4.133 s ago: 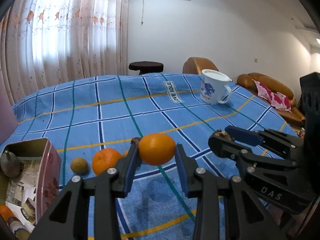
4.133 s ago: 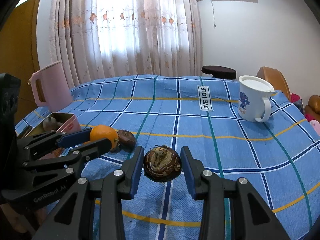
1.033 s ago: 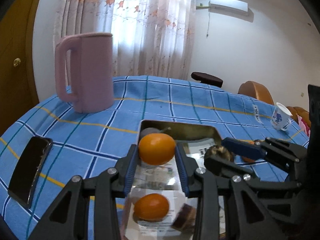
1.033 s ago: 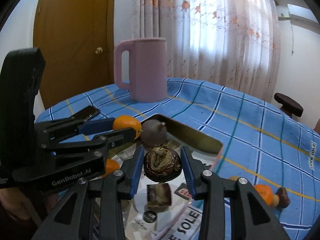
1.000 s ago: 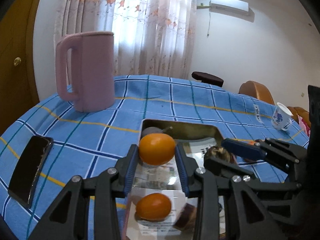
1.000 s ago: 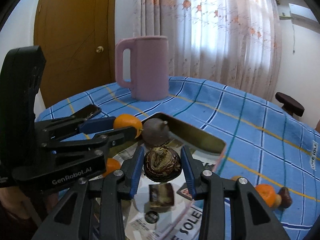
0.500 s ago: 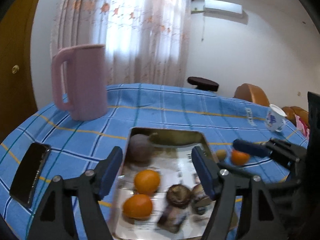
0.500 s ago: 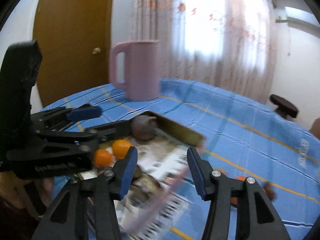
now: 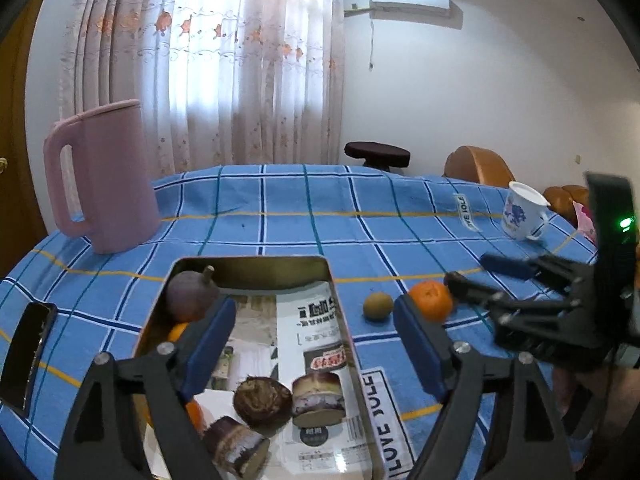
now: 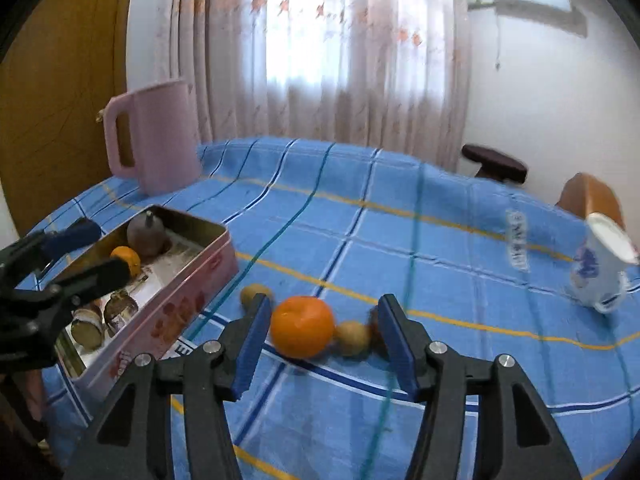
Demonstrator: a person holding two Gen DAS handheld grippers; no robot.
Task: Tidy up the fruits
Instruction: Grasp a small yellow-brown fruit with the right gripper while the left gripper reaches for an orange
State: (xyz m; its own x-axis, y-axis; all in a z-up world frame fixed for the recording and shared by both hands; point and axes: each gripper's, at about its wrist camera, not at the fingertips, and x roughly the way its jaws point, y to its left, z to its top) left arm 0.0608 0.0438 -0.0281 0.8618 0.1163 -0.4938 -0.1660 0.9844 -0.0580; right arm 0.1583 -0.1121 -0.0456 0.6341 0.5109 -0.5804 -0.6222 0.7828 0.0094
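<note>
Claws first: the left claw (image 9: 312, 340) has just been opening and gapes wide and empty above the tin (image 9: 256, 266), while the right claw (image 10: 320, 340), jaws also just parting, stands apart around a loose orange (image 10: 302, 332) on the table (image 10: 460, 264) without pressing it. A small yellowish fruit (image 10: 352, 338) lies just beside that orange. Inside the paper-lined tin lie a dark purple fruit (image 9: 190, 296), oranges (image 10: 127, 259) and cut brown pieces (image 9: 262, 400). The blue cloth's label reads "LOVE JOLE" (image 9: 386, 424). A pink jug (image 9: 102, 176) and a white mug (image 9: 520, 216) stand farther off.

Wrist views, tin (image 9: 256, 266) (shared) close
</note>
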